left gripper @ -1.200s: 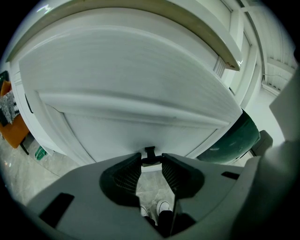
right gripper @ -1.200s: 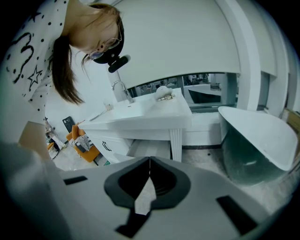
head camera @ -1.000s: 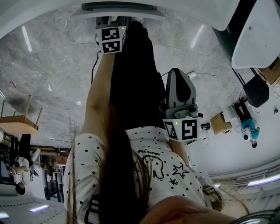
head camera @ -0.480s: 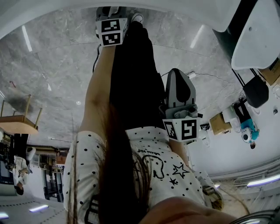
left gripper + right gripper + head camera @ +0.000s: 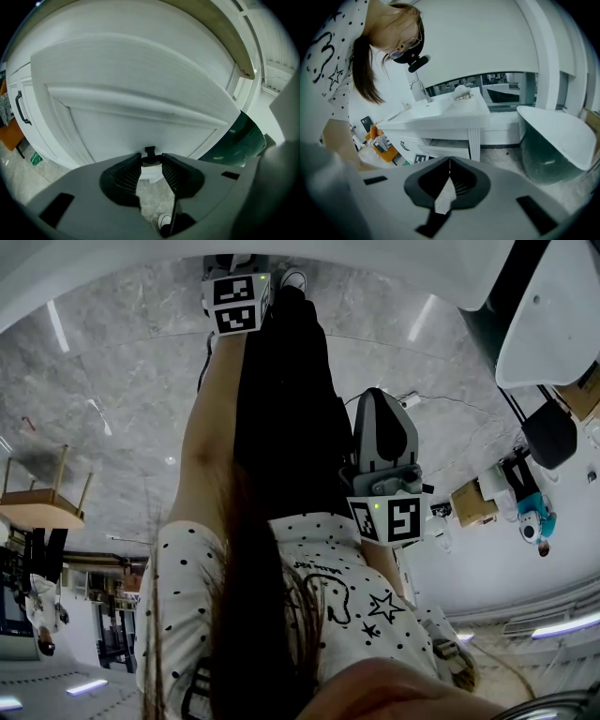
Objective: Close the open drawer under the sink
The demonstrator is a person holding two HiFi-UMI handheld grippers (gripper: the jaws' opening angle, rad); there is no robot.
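At white drawer front, left tongs apart, empty, right tongs closed, empty

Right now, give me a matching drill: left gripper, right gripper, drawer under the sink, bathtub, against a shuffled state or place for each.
Things:
1. left gripper
2. right gripper
3. drawer
4. bathtub

States or places:
A. pulled out under the sink
B. jaws together, nothing between them
C. on the floor, right of the sink in the right gripper view
D. jaws apart

Pairs: 1-D, 2-B, 3-A, 4-C
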